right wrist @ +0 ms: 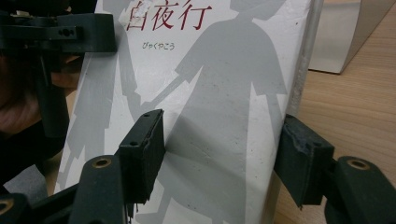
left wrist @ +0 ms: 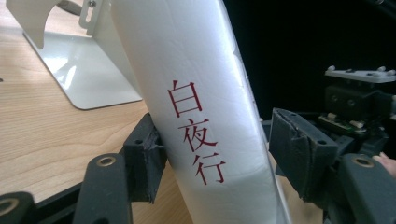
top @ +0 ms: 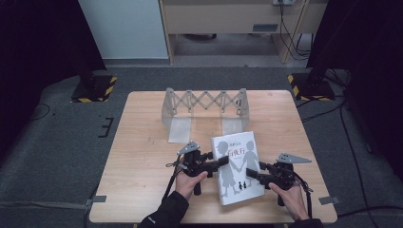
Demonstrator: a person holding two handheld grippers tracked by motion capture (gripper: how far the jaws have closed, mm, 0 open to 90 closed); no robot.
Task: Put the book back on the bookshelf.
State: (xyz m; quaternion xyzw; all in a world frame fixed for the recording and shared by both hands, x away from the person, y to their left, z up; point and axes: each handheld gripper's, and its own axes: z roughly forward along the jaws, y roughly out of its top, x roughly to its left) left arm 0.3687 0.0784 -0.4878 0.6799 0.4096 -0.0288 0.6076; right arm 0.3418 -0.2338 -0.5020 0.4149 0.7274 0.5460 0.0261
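Table: light wooden table (top: 142,142), square top, on grey carpet.
Bookend rack: white metal expanding bookend rack (top: 204,111) near far edge, centred; two flat base plates reach toward the near edge; base plate also in left gripper view (left wrist: 88,74).
Book: white paperback book (top: 237,166) with red title characters and grey silhouette figures, right of centre near the near edge. Long axis runs far edge to near edge, slightly skewed; title end toward far edge. Looks tilted up off the table, cover facing up; cannot tell how far it is lifted.
Left gripper: (top: 223,162) at book's left side, jaws around the spine (left wrist: 205,116); one pad touches it, the other stands a little apart, not clenched.
Right gripper: (top: 251,175) at book's right side, jaws straddling the right edge (right wrist: 224,130), one pad over the cover, one under; grip contact unclear, cannot tell if clamped.
Hands: left hand (top: 187,183), right hand (top: 291,197), at near edge.
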